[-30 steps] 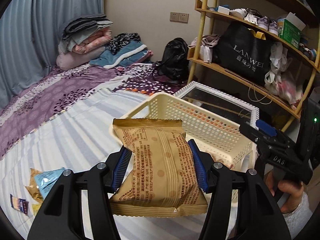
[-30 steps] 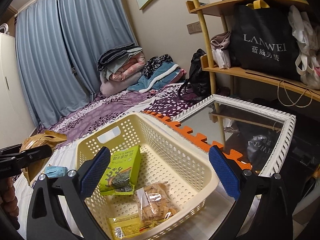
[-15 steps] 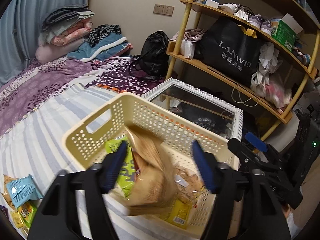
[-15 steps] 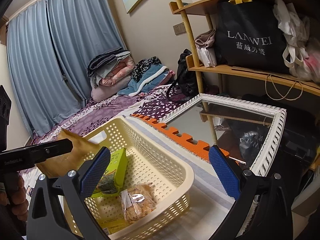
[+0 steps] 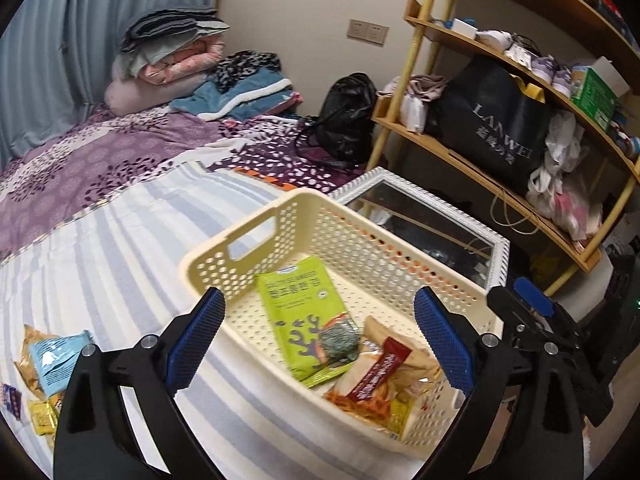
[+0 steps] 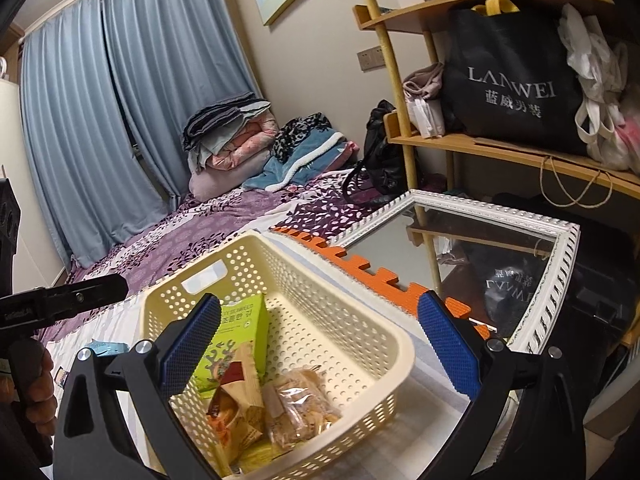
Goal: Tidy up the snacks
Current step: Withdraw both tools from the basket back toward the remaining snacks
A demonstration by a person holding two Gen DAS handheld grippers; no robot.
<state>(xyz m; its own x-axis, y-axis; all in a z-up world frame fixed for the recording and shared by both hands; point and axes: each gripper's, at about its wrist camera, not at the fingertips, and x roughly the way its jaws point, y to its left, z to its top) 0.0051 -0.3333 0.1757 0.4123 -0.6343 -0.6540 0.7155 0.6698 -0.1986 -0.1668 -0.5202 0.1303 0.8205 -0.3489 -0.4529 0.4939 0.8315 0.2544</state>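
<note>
Striped bed sheet point(image 5: 120, 248) under cream basket point(image 5: 240, 236). Left gripper point(image 5: 316, 332) wide, jaws just opened, nothing between (brown snack pack point(image 5: 380, 372) now in basket). Right gripper point(image 6: 320, 344) wide, empty. Drop step done; next, reach loose snacks point(image 5: 48, 360) beside basket.

Blue curtains point(image 6: 100, 120) hang upper left; a cream wall point(image 6: 312, 40) meets a purple bed point(image 5: 100, 160); wooden shelves point(image 6: 500, 148) fill the right.
</note>
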